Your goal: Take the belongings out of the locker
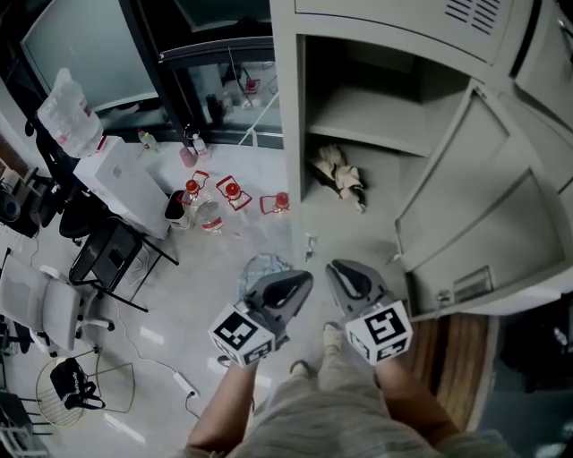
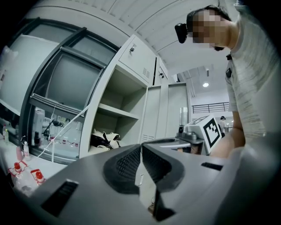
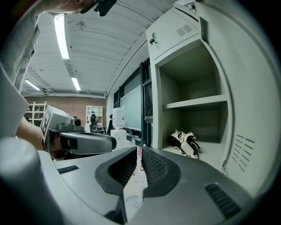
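Progress: not started | black-and-white crumpled bundle (image 1: 338, 174) inside open grey metal locker (image 1: 286, 107) | left tool (image 2: 140, 149), right tool (image 3: 139, 151) outside locker: jaws together, empty

A pale, glossy floor (image 1: 188, 304) runs up to a grey metal locker (image 1: 385, 18) with its door (image 1: 474, 206) swung open. A strip of wooden flooring (image 1: 452, 353) lies beside it. Dark-framed windows (image 1: 89, 54) line the far wall. A white office chair (image 1: 45, 309) and a black chair (image 1: 112, 255) stand near a white desk (image 1: 121, 179). Long ceiling lights (image 3: 61, 37) glow on a ribbed ceiling (image 3: 105, 52), and a brick wall (image 3: 81, 103) shows beyond.
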`<action>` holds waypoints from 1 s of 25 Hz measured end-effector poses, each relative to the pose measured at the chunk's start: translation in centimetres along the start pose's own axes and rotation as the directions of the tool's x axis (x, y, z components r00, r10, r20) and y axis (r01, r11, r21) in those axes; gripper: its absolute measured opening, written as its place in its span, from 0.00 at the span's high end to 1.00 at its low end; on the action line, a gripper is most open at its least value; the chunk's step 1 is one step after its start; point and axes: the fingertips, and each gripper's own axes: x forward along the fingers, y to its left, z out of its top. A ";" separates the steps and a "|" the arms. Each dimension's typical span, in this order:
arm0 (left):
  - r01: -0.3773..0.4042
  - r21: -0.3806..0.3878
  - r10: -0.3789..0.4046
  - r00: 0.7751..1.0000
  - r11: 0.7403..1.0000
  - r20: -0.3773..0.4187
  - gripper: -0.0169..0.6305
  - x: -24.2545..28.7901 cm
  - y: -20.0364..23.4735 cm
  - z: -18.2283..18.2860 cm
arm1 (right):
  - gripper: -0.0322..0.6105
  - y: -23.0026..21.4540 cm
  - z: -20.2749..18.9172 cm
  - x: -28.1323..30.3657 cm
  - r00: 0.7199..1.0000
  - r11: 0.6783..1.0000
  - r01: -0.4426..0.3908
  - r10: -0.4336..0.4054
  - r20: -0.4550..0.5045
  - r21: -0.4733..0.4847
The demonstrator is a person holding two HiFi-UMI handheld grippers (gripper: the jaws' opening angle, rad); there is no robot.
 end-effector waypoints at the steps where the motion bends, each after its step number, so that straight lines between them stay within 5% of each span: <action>1: -0.001 0.000 0.001 1.000 1.000 -0.004 0.97 0.4 0.4 -0.1 | 0.94 -0.7 0.0 0.3 1.000 1.000 0.010 -0.010 0.004 0.004; 15: 0.016 -0.016 -0.017 0.998 1.000 -0.054 0.97 6.0 4.7 -1.7 | 0.90 -7.5 -0.9 4.6 0.995 0.995 0.103 -0.103 -0.017 -0.006; 25: -0.003 -0.038 0.000 0.998 0.999 -0.056 0.97 7.5 7.0 -1.8 | 0.53 -11.7 -0.8 7.8 0.979 0.979 0.201 -0.202 -0.024 -0.040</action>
